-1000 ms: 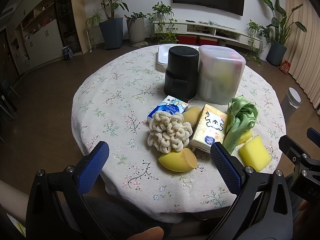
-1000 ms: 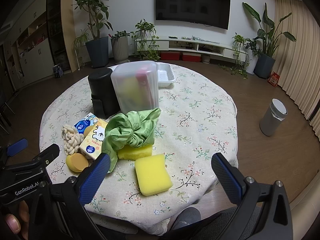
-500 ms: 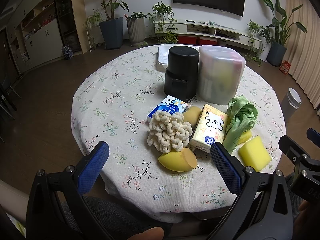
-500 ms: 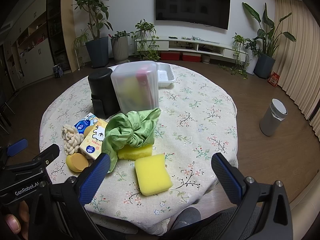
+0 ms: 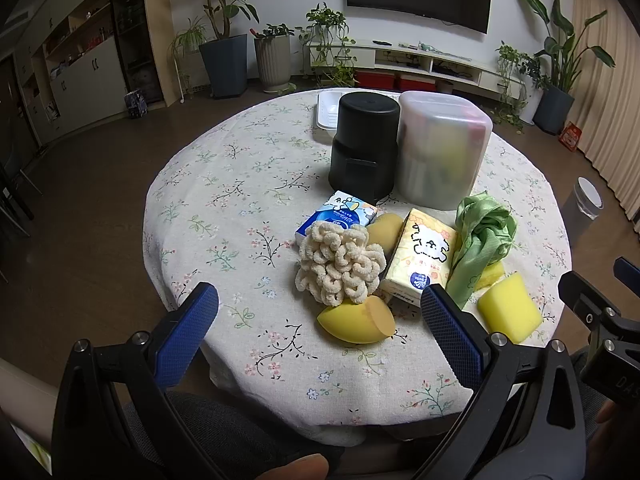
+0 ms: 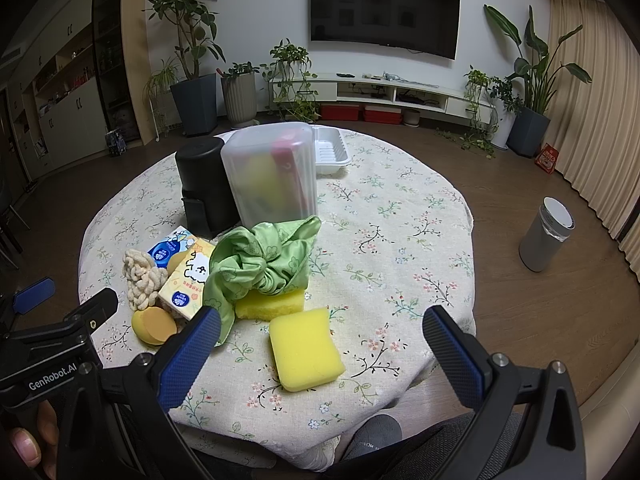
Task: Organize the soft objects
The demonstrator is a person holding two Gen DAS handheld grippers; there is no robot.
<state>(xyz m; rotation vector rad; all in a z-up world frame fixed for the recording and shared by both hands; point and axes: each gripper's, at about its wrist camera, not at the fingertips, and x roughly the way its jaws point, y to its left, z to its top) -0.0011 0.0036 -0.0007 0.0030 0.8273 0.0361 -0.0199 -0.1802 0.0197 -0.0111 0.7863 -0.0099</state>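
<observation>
Clearly nothing is picked up yet: the left hand-held gripper (image 5: 319, 318) and the right hand-held gripper (image 6: 321, 330) both hang wide and empty over the near edge of the desk (image 5: 224, 200), a round one under a flowered cloth.

The soft things lie in a huddle on the near right part of the desk. A yellow sponge (image 6: 305, 348) sits nearest, straight ahead between the right fingers, its long axis running near to far, so the right hand looks better placed for it. Just beyond lie a second sponge (image 6: 269, 305) and a green cloth scrunchie (image 6: 264, 264) draped on top of it. Ahead of the left fingers lies an egg-shaped yellow puff (image 5: 356, 324), touching a cream looped scrubber (image 5: 340, 268); two tissue packs sit behind.

Farther off stand a black canister (image 5: 366, 148) and a frosted lidded box (image 5: 442, 152), likely the bin. Around is a living room with plants and a wall television.
</observation>
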